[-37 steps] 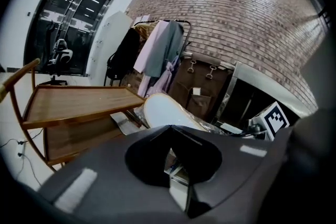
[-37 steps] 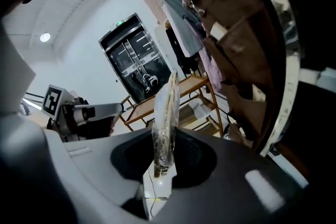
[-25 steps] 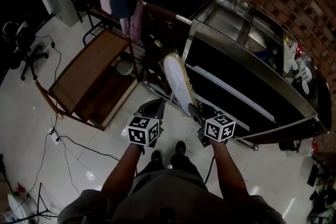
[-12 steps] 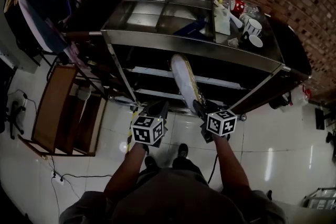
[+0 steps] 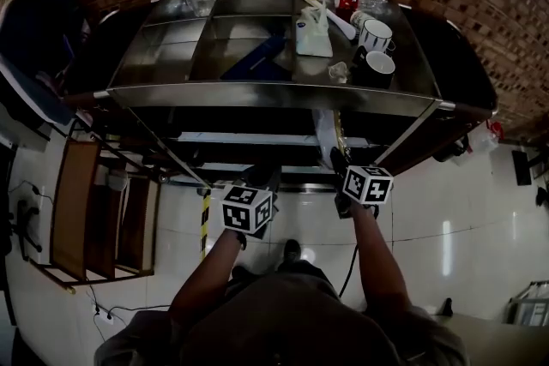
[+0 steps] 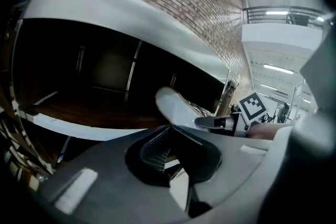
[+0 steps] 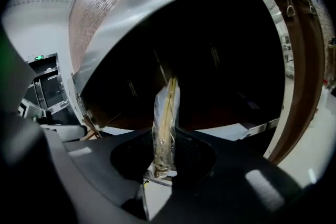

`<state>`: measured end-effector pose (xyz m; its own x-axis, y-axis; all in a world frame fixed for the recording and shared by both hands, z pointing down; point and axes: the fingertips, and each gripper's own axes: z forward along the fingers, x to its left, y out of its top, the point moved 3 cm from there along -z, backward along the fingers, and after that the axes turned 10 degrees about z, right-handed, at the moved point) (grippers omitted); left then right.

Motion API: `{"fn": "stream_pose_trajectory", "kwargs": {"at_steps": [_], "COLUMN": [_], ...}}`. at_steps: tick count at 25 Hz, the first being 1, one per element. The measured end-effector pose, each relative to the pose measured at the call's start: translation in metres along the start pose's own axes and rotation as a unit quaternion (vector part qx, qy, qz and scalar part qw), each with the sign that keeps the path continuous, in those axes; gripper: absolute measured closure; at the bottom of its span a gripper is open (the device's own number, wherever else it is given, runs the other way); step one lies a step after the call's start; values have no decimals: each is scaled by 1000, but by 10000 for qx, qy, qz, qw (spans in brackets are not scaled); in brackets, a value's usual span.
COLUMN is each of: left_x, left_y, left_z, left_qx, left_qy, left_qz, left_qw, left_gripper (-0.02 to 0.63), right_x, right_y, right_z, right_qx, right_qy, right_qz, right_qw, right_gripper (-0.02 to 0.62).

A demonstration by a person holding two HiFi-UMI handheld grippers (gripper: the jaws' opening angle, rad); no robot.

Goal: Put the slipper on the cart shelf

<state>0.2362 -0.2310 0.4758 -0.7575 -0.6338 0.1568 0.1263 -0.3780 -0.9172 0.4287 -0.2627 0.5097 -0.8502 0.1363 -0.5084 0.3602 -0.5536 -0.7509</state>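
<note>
Cart shelf (image 5: 249, 139) now swallows the slipper (image 5: 327, 133) clamped in right tongs (image 5: 338, 158); left tongs (image 5: 262, 177) closed.

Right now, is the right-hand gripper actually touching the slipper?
Touching. The right gripper view shows the right gripper with its jaws closed on the slipper, which stands on edge between them.

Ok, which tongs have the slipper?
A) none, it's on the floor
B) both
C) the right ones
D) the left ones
C: the slipper is pinched edge-on in the right tongs, while the left tongs are shut with nothing in them.
</note>
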Motion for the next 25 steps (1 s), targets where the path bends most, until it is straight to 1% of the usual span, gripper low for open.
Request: {"fn": "stream_pose_trajectory", "kwargs": {"at_steps": [6, 9, 13, 17, 18, 20, 22, 25], "left_x": [-5, -2, 0, 3, 4, 5, 6, 7], "left_y": [11, 15, 13, 19, 19, 20, 21, 25], "left_z": [32, 43, 49, 51, 51, 51, 49, 47], "left_qx": [81, 72, 125, 86, 77, 64, 62, 48], "left_qy": [-33, 21, 116, 233, 264, 301, 294, 188], "left_qz": [-22, -27, -57, -52, -53, -59, -50, -1], "left_qw": [10000, 10000, 9998, 9997, 9996, 9995, 9995, 9998], "left_gripper": [598, 598, 598, 598, 598, 598, 598, 598], "right_x": [-32, -38, -47, -57, -57, -55, -53, -50], "right_y": [16, 26, 33, 37, 37, 35, 33, 35], "right_z": [27, 40, 52, 55, 56, 57, 58, 53], "right_qx": [65, -47, -65, -77, -82, -55, 6, -59], "right_qy": [-215, -229, -376, -616, -637, -637, -648, -795], "right_qz": [203, 254, 30, -264, -346, -480, -546, -709], "right_qw": [9995, 9994, 9993, 9977, 9973, 9968, 9964, 9943], "right_gripper": [534, 531, 518, 488, 477, 415, 368, 263]}}
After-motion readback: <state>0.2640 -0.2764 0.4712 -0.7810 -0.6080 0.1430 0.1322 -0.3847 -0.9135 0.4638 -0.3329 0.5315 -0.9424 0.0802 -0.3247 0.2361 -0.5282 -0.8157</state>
